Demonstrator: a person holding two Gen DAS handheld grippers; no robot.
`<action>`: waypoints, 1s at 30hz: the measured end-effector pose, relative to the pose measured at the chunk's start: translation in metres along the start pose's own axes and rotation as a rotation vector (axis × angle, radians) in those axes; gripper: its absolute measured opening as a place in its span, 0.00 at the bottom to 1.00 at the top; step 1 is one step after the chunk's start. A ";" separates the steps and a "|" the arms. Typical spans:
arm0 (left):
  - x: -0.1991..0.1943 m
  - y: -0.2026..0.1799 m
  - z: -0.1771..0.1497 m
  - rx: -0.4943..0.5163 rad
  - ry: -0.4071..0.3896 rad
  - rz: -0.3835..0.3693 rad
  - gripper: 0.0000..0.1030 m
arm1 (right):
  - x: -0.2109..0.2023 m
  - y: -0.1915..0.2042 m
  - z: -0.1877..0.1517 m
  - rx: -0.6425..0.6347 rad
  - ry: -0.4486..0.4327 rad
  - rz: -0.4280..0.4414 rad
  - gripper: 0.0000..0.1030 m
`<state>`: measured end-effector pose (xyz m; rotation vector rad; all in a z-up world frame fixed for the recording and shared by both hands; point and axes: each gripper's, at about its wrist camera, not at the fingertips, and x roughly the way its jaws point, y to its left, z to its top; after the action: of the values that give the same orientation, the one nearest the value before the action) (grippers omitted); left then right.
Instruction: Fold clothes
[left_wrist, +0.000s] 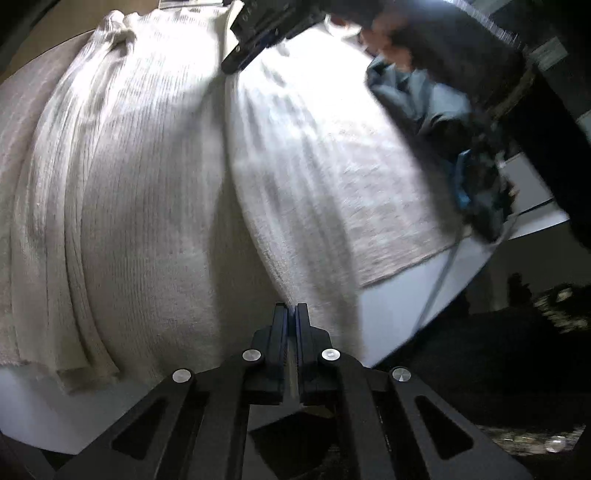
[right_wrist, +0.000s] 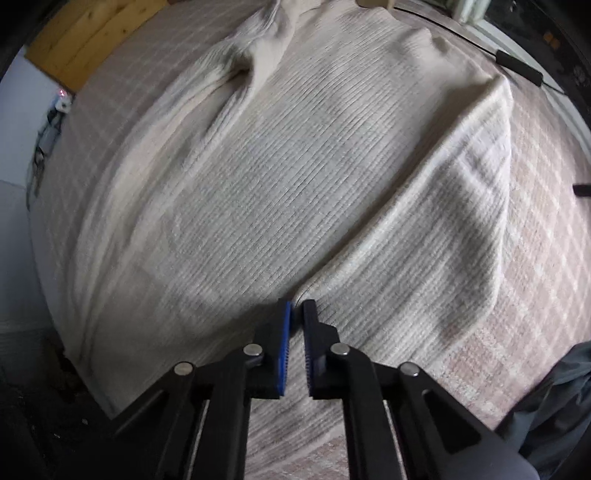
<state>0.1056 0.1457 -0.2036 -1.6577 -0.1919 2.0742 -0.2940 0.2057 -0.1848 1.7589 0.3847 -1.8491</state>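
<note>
Two tools (left_wrist: 291, 306) (right_wrist: 298, 303) pinching cream sweater (right_wrist: 258, 177), wooden board (right_wrist: 88, 37) only right view

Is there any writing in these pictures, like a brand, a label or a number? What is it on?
No text can be read.
Pale marks on the black body of the other tool at the top of the left wrist view: too blurred to read.
White label on the dark box at the top right of that view: too small and blurred to read.
Cream ribbed knit garment: no tag or print shows.
</note>
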 end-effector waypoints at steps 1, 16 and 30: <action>-0.005 -0.001 0.001 0.004 -0.009 0.006 0.03 | -0.003 0.000 0.002 0.004 -0.011 0.008 0.06; 0.001 0.033 0.006 -0.057 0.039 0.112 0.06 | -0.025 -0.030 0.050 0.091 -0.138 0.136 0.09; 0.008 0.013 0.020 0.032 0.063 0.143 0.17 | -0.007 -0.107 0.140 0.240 -0.083 -0.017 0.36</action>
<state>0.0820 0.1413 -0.2111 -1.7608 -0.0196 2.1120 -0.4700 0.2144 -0.1816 1.8299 0.1509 -2.0436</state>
